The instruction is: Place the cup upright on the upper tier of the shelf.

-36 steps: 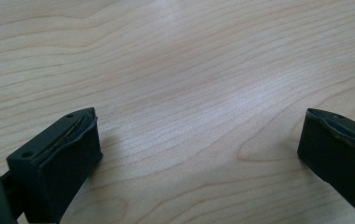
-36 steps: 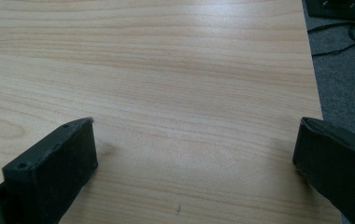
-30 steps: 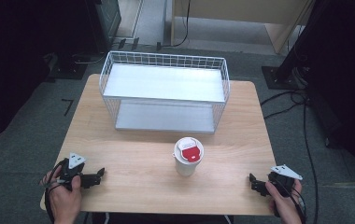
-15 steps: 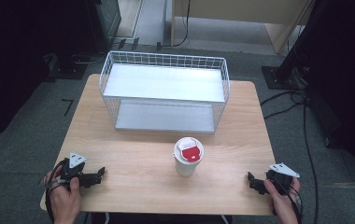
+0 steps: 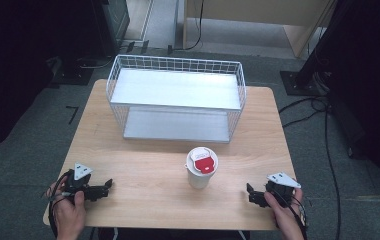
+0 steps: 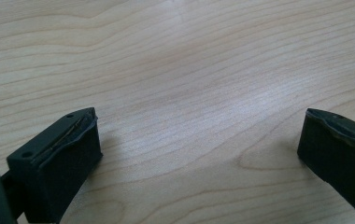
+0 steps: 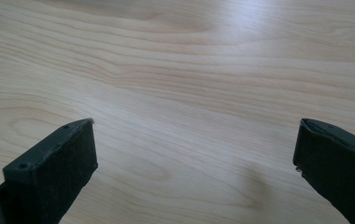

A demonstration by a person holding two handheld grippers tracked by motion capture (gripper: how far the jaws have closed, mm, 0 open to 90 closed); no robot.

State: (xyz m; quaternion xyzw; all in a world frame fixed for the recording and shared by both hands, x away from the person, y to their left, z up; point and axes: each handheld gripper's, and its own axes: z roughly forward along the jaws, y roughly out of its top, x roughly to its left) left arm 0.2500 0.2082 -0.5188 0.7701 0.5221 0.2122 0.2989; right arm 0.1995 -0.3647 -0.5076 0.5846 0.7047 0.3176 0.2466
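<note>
A white paper cup [image 5: 201, 167] with a white lid and a red tab stands upright near the middle of the wooden table's [image 5: 148, 165] front half. My left gripper [image 5: 107, 187] rests low at the front left corner, open, jaws pointing right toward the cup. My right gripper [image 5: 250, 193] rests at the front right, open, jaws pointing left toward the cup. In the left gripper view the open left gripper [image 6: 199, 140] has bare wood between its jaws. The right gripper view shows the open right gripper [image 7: 194, 149] over bare wood too.
A white wire basket [image 5: 175, 65] with two metal shelves stands at the back of the table. Dark floor with cables [image 5: 323, 125] surrounds the table; black stands and a wooden cabinet lie beyond.
Both hands shift only slightly; the right gripper has edged a little to the left. The cup has not moved.
</note>
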